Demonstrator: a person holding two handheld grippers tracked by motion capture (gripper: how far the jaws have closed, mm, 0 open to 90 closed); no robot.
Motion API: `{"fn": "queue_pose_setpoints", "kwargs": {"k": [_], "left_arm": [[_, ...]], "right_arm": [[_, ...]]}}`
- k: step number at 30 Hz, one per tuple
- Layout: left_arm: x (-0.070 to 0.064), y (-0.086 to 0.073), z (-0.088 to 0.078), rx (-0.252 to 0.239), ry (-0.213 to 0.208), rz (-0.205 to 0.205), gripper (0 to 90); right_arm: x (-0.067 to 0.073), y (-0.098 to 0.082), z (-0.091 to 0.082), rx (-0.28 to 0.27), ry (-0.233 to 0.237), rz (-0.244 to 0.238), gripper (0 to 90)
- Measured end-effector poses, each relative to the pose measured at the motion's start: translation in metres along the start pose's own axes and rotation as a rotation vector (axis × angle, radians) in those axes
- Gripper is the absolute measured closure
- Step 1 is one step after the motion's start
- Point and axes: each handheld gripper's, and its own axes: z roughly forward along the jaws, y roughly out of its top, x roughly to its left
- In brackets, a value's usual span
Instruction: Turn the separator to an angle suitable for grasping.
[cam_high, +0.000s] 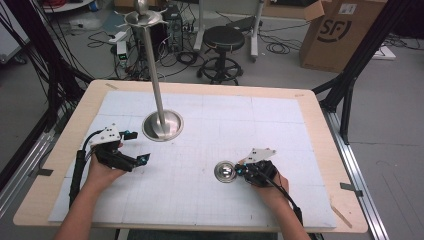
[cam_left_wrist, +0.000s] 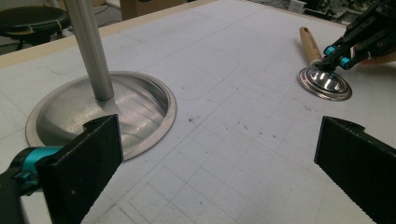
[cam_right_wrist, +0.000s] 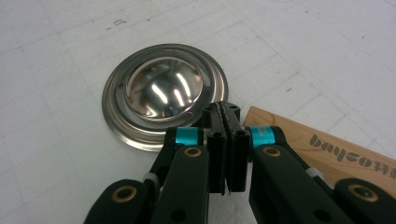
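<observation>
At the left of the tabletop (cam_high: 210, 105) the left gripper (cam_high: 134, 147) is held just above the white mat, its fingers (cam_left_wrist: 88, 163) spread wide and empty; just ahead of it a broad steel base dish (cam_high: 162, 126) is seen, a tall steel pole (cam_high: 152, 65) rising from its middle; nothing is held in that dish apart from the pole. Further right a small steel cup disc (cam_right_wrist: 163, 93) lies flat on the mat, its polished bowl empty; it is judged light, rigid and slippery, best taken by the thin rim. At the right the right gripper (cam_right_wrist: 226, 140) is pressed shut, its tips at the disc's near rim; whether the rim is actually pinched cannot be told. A wooden handle (cam_left_wrist: 309, 43) lies just beside.
</observation>
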Motion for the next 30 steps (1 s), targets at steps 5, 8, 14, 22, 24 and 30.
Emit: {"fn": "queue_pose_setpoints", "kwargs": {"k": [5,8,14,22,24,30], "left_arm": [[0.001,0.000,-0.001,-0.003,0.001,-0.002,1.7],[0.001,0.000,-0.002,-0.008,0.001,-0.006,1.7],[0.001,0.000,-0.002,-0.008,-0.001,-0.004,1.7],[0.001,0.000,0.001,0.003,-0.003,-0.005,1.7],[0.000,-0.001,0.001,0.004,-0.001,-0.005,1.7],[0.000,-0.001,0.002,0.007,0.000,-0.001,1.7]], "right_arm": [[-0.001,0.000,-0.005,-0.031,0.028,0.014,84.9],[-0.004,0.003,-0.017,-0.085,0.025,0.004,85.4],[-0.027,-0.005,-0.048,-0.175,-0.049,0.084,89.1],[-0.063,-0.030,-0.071,-0.198,-0.222,0.213,89.2],[-0.074,-0.038,-0.070,-0.180,-0.265,0.255,89.2],[-0.084,-0.041,-0.058,-0.152,-0.287,0.257,89.2]]}}
